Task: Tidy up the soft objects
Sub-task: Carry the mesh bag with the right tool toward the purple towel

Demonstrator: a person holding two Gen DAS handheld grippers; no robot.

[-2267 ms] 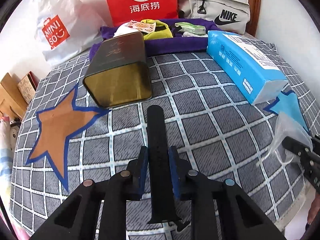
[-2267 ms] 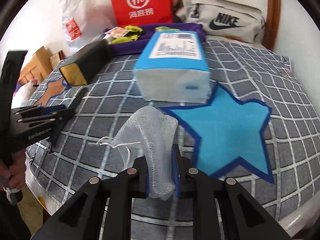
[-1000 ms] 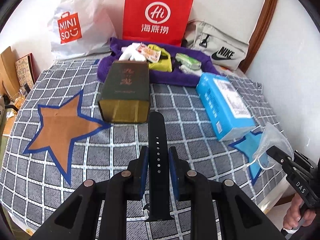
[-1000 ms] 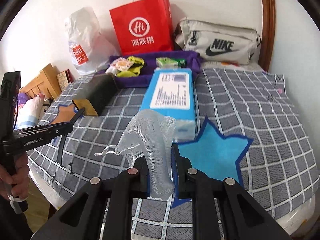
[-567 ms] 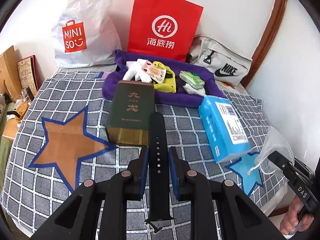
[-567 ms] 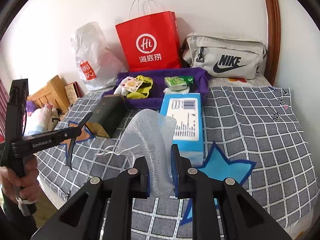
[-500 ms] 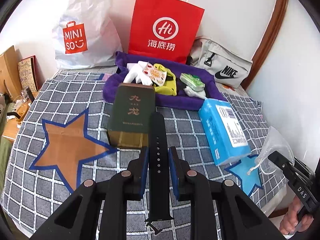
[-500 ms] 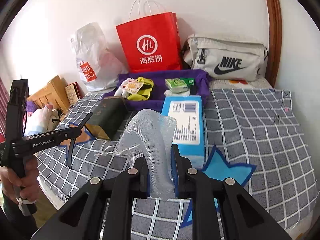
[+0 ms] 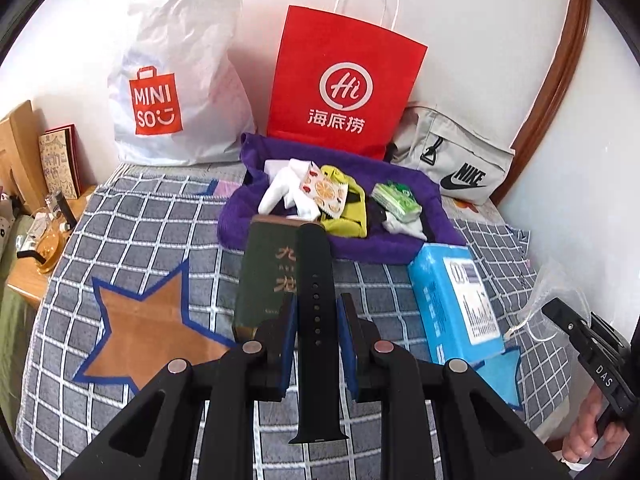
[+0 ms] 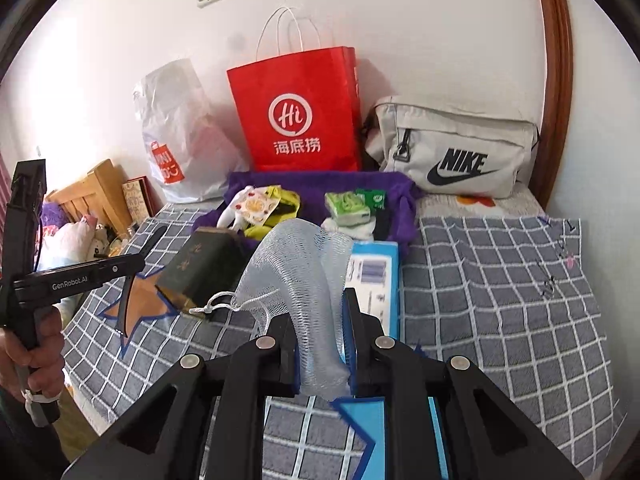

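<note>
box (image 9: 272,276) before tray (image 9: 404,248), bags (image 9: 344,88) behind

A bed (image 9: 132,232) covered in a grey checked blanket bears two sewn-on stars, one brown (image 9: 144,332), one blue (image 9: 500,372). On it lie a dark green box (image 9: 268,272), a blue carton (image 9: 452,304) and a purple tray (image 9: 436,216) of small items, with a red paper bag (image 9: 340,88), a white plastic bag (image 9: 180,80) and a grey pouch (image 9: 452,160) against the wall.

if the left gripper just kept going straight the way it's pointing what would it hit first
Most likely the dark green box, which lies directly ahead of the left gripper and its black strap. The purple tray sits just beyond. Depth is hard to judge, so it might pass over the box.
</note>
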